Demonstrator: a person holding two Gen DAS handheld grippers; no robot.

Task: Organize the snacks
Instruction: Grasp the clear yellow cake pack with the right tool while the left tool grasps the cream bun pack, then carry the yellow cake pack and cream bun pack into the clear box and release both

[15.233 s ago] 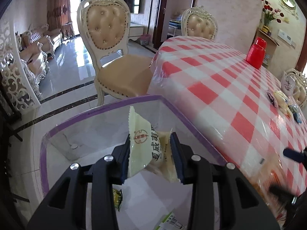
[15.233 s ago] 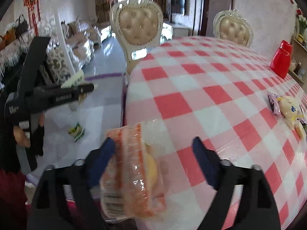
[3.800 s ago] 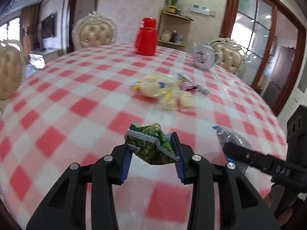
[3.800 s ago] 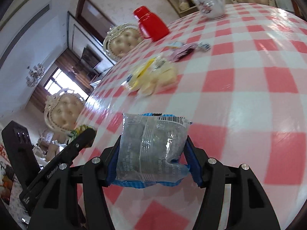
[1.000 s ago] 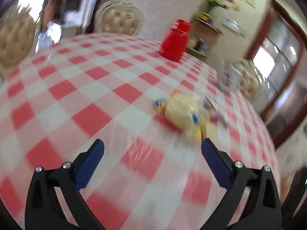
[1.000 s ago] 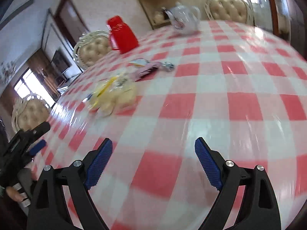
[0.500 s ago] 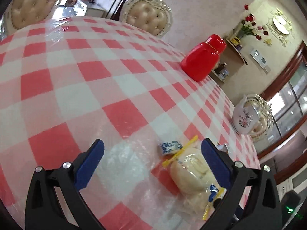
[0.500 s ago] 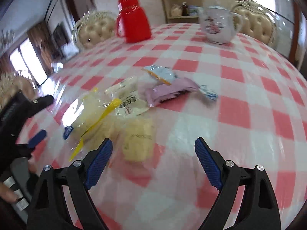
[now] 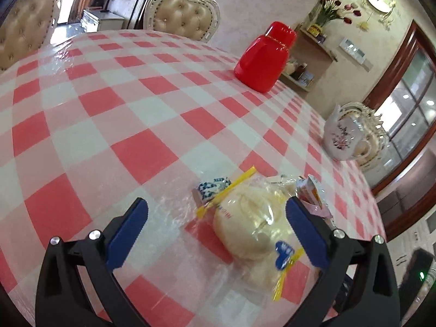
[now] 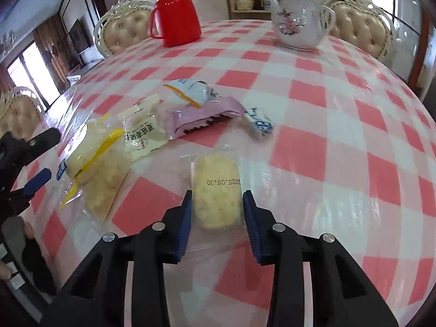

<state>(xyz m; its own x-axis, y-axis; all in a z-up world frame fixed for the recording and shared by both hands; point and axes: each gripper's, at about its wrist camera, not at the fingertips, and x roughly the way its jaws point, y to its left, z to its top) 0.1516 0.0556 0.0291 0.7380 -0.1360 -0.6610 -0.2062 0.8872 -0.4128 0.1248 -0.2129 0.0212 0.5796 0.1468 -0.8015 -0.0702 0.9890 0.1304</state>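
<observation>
Two grippers. Right gripper (image 10: 216, 200) jaws just closed in, blue ribbed pads pressing one clear-wrapped yellow cake (image 10: 216, 190) on the checked tablecloth (image 10: 340, 125). Left gripper (image 9: 215, 222) spread wide, empty, over one crinkly clear bread bag (image 9: 252, 224). Five more wrapped snacks clustered; the pink pack (image 10: 201, 120) partly covers another. One red jug (image 10: 174, 13), one teapot (image 10: 297, 13).

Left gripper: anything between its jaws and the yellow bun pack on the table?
Nothing visible. The left gripper stands wide open with the bun pack between its fingers, off-centre beside the right-hand finger. A pink wrapper lies just behind that finger, outside the jaws.
</observation>
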